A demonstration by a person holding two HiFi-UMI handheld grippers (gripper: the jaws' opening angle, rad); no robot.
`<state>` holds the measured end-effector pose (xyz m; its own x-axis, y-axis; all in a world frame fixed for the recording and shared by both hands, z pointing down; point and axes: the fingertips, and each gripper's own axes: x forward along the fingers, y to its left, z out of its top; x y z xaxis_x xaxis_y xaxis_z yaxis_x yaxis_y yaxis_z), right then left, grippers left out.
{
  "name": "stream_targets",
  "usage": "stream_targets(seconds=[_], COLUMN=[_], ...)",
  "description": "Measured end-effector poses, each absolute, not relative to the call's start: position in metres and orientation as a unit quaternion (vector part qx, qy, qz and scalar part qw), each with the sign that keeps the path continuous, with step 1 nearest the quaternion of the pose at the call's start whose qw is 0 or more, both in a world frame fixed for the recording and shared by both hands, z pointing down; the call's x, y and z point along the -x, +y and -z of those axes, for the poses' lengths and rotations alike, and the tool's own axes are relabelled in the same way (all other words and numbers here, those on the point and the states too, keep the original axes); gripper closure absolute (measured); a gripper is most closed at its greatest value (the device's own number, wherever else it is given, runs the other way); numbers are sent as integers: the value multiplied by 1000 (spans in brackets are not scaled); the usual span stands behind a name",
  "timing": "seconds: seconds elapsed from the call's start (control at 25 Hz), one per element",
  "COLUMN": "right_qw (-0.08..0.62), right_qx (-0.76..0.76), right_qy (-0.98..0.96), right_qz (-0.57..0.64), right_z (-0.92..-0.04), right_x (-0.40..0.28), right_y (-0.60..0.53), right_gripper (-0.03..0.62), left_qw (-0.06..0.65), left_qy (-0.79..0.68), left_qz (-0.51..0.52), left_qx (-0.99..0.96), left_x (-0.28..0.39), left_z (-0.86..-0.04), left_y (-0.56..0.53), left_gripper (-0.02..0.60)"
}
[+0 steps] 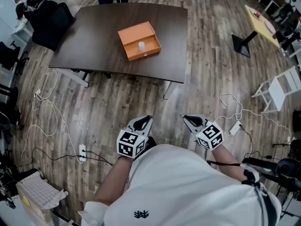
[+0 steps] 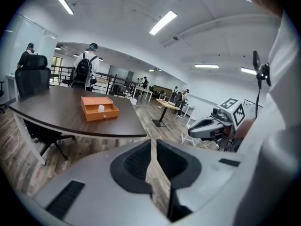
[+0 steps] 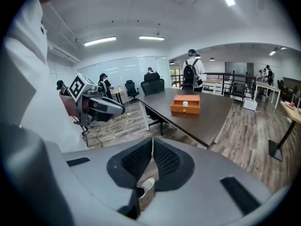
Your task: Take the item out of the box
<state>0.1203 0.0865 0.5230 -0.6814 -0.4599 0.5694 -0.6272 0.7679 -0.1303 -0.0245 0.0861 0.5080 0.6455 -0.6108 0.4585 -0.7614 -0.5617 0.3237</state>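
An orange box (image 1: 139,40) lies with its top open on the dark table (image 1: 94,36), far ahead of me. A small white item (image 1: 141,45) stands inside it. The box (image 2: 99,108) and item (image 2: 101,108) show small in the left gripper view, and the box (image 3: 185,104) again in the right gripper view. Both grippers hang close to my body over the wood floor, well short of the table. My left gripper (image 1: 143,121) (image 2: 153,142) has its jaws a narrow slit apart, nothing between them. My right gripper (image 1: 190,120) (image 3: 152,142) is shut and empty.
Black office chairs (image 1: 49,20) stand at the table's far left. Cables and a power strip (image 1: 82,152) lie on the floor to my left, more cable (image 1: 235,112) to my right. A white folding chair (image 1: 282,88) and a yellow table (image 1: 263,25) stand at right. People stand beyond the table (image 2: 84,69).
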Motion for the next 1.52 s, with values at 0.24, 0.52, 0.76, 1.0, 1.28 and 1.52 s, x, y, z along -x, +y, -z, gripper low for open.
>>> stream_targets(seconds=[0.24, 0.52, 0.76, 1.0, 1.28, 1.52], right_qw=[278, 276, 273, 273, 269, 275], right_qx=[-312, -328, -325, -281, -259, -246], right_qy=[-893, -886, -886, -904, -911, -910], right_qz=[-164, -175, -188, -169, -177, -189], right_z=[-529, -533, -544, -535, -544, -558], right_x=[-72, -54, -80, -95, -129, -157], right_y=[20, -37, -98, -178, -262, -297], right_gripper=[583, 583, 583, 583, 583, 583], left_qw=[240, 248, 234, 231, 235, 252], left_qy=[-377, -381, -408, -456, -486, -498], left_qz=[-150, -173, -187, -217, -266, -303], left_qx=[-882, -874, -863, -831, -798, -772], left_x=[70, 101, 87, 82, 73, 74], left_z=[-513, -539, -549, -560, -587, -622], left_y=[2, -75, -163, -252, -347, -401], left_gripper=[520, 463, 442, 442, 428, 407])
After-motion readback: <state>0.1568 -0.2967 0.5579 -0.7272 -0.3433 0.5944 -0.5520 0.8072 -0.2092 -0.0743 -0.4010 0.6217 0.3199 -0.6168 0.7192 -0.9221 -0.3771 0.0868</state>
